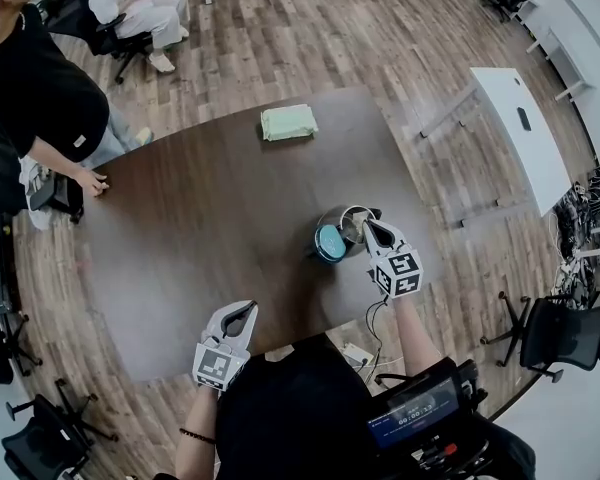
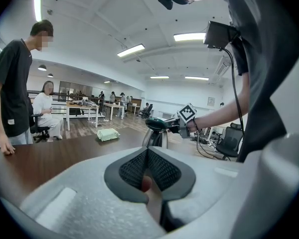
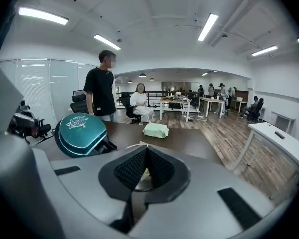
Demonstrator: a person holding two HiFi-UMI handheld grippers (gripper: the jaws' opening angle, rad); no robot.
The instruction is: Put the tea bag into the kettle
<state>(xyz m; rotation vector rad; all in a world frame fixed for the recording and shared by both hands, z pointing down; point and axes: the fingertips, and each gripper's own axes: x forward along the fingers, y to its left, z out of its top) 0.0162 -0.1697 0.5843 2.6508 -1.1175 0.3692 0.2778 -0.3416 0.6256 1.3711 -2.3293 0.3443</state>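
Note:
A steel kettle point(image 1: 342, 219) stands near the right front of the dark table point(image 1: 200, 228), its teal lid point(image 1: 330, 243) flipped open toward me. My right gripper point(image 1: 368, 224) hangs right over the kettle's mouth, shut on a pale tea bag point(image 3: 142, 175) that shows in the gap behind its tips. In the right gripper view the lid point(image 3: 79, 133) stands just left of the right gripper point(image 3: 146, 150). My left gripper point(image 1: 250, 308) is shut and holds nothing, low at the table's front edge. From the left gripper point(image 2: 147, 150) the kettle point(image 2: 156, 136) is seen ahead.
A folded green cloth point(image 1: 287, 122) lies at the table's far side. A person in black stands at the left with a hand point(image 1: 92, 181) on the table. A white desk point(image 1: 520, 133) and office chairs point(image 1: 560, 333) stand to the right.

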